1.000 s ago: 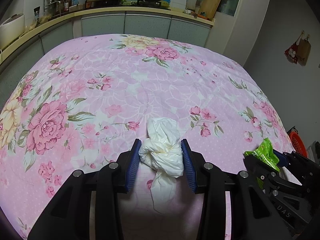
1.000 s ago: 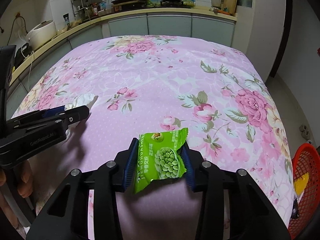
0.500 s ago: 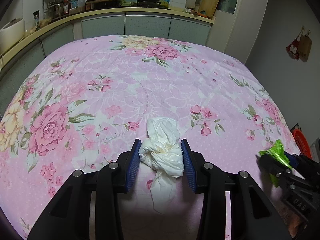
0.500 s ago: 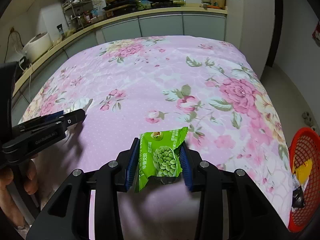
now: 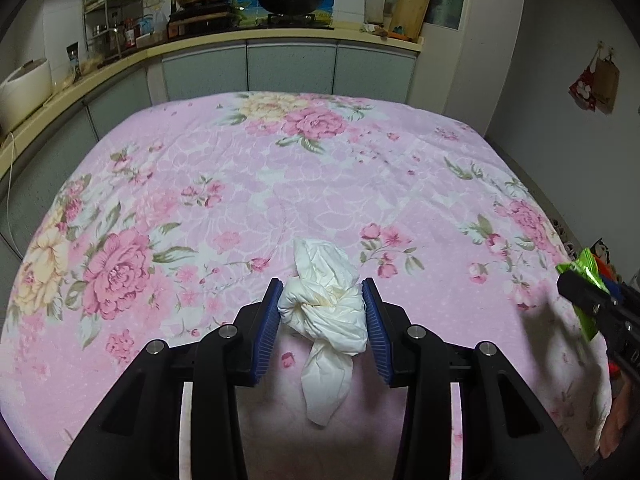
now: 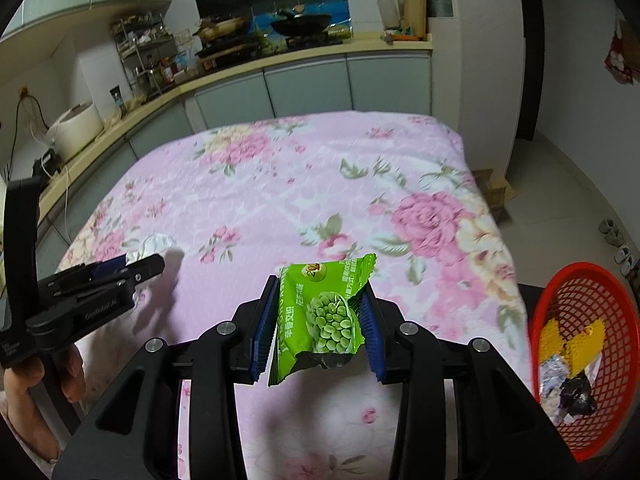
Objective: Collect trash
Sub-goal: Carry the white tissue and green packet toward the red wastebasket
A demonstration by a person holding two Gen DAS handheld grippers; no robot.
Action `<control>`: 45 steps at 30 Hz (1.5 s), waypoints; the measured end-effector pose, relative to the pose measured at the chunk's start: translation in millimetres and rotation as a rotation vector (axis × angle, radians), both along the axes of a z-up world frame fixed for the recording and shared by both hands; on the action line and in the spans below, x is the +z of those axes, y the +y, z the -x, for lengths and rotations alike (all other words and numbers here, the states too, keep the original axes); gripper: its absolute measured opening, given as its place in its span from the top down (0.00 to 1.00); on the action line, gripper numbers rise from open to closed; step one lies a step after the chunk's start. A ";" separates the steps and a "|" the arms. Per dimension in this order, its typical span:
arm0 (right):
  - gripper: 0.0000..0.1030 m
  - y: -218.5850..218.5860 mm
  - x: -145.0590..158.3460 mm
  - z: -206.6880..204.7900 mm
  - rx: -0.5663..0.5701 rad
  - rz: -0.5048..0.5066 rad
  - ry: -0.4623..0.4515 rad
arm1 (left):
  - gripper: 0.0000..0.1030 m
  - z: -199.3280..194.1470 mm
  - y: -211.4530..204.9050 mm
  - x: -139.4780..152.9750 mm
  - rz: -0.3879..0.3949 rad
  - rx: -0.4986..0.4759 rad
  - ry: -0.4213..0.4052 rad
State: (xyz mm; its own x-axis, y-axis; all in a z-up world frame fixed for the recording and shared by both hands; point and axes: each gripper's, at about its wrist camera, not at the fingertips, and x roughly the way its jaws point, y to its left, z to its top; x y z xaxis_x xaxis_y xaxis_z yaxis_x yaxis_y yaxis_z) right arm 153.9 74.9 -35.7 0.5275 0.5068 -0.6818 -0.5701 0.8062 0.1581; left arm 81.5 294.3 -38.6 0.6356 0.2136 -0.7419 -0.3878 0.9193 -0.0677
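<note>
- carrying two pieces of trash at once: the left gripper (image 5: 323, 300) is clamped partway closed on a knotted white tissue wad (image 5: 326, 308), its tail dangling just above the floral cloth (image 5: 280, 184).
- right gripper (image 6: 318, 312) is pinched on a green pea snack packet (image 6: 324, 316), held clear of the surface.
- big change over the last second: the right gripper has swung toward the table's right edge, and the red basket (image 6: 540, 320) now fills far more of its view, with yellow and dark scraps already inside.
- left gripper has only lifted a touch, tissue unchanged in its grip.
- looks like the packet goes in the basket first, and the tissue should follow.
</note>
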 end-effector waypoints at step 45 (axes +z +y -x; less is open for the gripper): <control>0.63 -230.0 39.8 -31.4 -0.500 -0.070 -0.038 | 0.62 -93.8 -230.4 39.8 -0.021 -0.540 -0.025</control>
